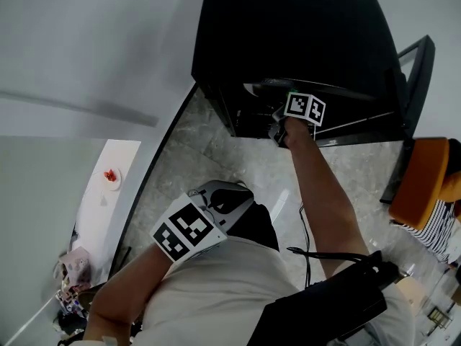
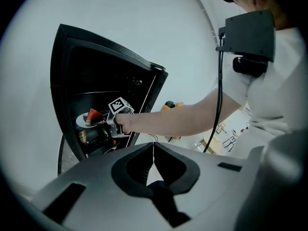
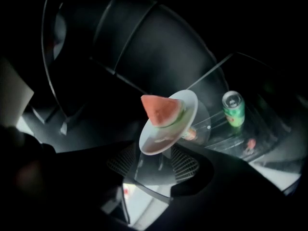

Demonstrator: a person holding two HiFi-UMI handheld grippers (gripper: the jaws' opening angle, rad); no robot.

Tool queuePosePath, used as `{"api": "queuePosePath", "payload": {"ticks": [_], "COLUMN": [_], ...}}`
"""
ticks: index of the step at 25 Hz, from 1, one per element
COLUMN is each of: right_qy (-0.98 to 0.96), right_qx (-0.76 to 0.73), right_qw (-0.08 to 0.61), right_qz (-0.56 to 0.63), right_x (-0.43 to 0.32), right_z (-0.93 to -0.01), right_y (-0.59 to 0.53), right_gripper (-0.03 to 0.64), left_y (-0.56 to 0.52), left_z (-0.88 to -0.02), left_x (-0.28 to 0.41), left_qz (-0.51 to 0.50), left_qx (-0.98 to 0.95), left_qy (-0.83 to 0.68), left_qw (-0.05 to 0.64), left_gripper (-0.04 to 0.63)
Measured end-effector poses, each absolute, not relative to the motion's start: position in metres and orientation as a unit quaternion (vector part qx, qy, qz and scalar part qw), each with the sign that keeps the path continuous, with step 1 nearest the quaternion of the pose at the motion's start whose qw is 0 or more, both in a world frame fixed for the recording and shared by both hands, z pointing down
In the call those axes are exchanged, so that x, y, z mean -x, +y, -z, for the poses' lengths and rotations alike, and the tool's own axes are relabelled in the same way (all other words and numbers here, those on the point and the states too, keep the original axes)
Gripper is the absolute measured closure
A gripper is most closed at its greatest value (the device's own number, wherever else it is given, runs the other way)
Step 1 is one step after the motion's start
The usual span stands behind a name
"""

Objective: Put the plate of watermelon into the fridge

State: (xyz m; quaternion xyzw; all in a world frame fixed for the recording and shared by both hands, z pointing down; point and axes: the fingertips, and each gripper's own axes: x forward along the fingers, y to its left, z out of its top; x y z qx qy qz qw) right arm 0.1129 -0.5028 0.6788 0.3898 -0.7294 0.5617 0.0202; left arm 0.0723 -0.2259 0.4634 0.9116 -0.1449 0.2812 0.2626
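Head view: well to the left of the left gripper (image 1: 223,197) a white bench (image 1: 97,207) carries a small dish (image 1: 111,176) with something red on it. The left gripper is held low at the person's waist, above the stone floor (image 1: 202,143).

Left gripper view: the jaws meet at the tips, with nothing between them.

Head view: ahead and to the right of the left gripper, the right gripper (image 1: 279,130) reaches into the open black fridge (image 1: 288,34).

Right gripper view: the jaws stand apart and the pads press on nothing. The white plate (image 3: 168,122) is just ahead of the jaws, with its near rim over the gap between the pads. It appears to rest on a glass shelf (image 3: 211,124) inside the fridge. The watermelon wedge (image 3: 161,109) lies on the plate with its rind on the far side. A green can (image 3: 234,109) stands upright to the right of the plate and farther from the gripper. I cannot tell which shelf it is on.

Head view: at the far right, well clear of the right gripper, is an orange chair (image 1: 421,182).
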Motion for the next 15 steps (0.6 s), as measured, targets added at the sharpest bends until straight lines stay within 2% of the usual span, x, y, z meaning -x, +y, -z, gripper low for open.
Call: {"api": "queuePosePath", "payload": {"ticks": [3,9,15], "right_qy": [-0.755,-0.772,-0.770], "right_qx": [-0.385,-0.394,-0.408], "right_qw": [0.077,0.168,0.230], "right_qz": [-0.525,-0.470,-0.434], "right_x": [-0.110,-0.113,-0.118], "right_z": [-0.681,-0.691,-0.699], "right_y": [-0.499,-0.492,-0.488], "right_gripper": [0.377,0.377,0.391], "left_y": [-0.226,-0.225,-0.222], "left_z": [-0.463,-0.464,-0.460], "left_x": [-0.073,-0.072,-0.069], "left_qz": [-0.279,-0.278,-0.274], "left_qx": [-0.912,-0.910,-0.908], "left_qy": [-0.142,-0.142,-0.145], "left_qw": [0.266,0.274,0.280], "left_gripper": [0.581,0.581,0.581]}}
